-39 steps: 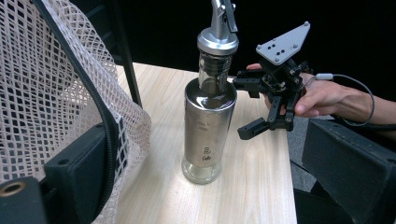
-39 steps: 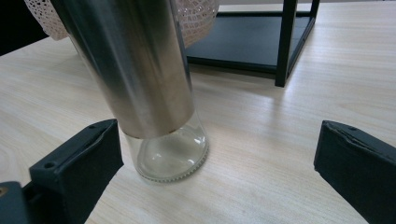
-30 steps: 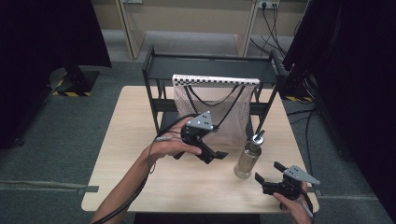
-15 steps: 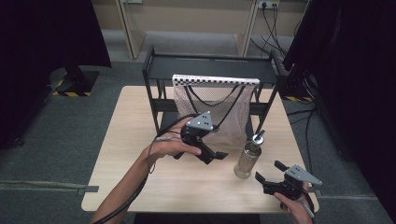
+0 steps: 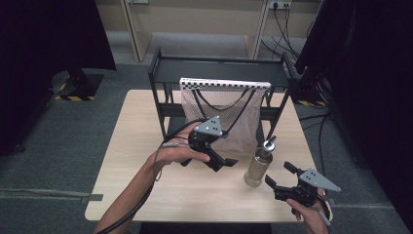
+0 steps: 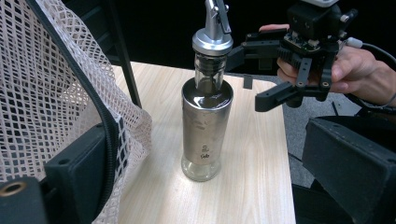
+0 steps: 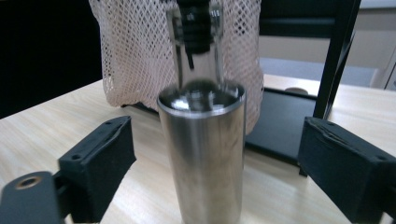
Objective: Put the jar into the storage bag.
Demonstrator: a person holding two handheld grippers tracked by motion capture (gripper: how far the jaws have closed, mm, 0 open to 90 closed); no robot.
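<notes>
A steel-sleeved glass bottle [image 5: 257,168] with a metal pourer stands on the wooden table [image 5: 146,146], right of centre. My right gripper [image 5: 279,174] sits just to its right, raised to about neck height. Its jaws have just been closing; they stand open on either side of the bottle [image 7: 201,154] without touching it. My left gripper [image 5: 226,162] rests to the bottle's left, open, with the edge of a white mesh bag [image 6: 56,84] draped against its left jaw. The bag [image 5: 224,119] hangs from a black rack.
The black rack [image 5: 219,73] stands at the table's far side, with a checkered bar [image 5: 224,84] across the bag's top and a dark base plate [image 7: 280,123] behind the bottle. Cables trail from both grippers. Grey floor surrounds the table.
My right gripper has risen and edged closer to the bottle, and its jaws have narrowed. The left gripper, bottle and bag have stayed where they were.
</notes>
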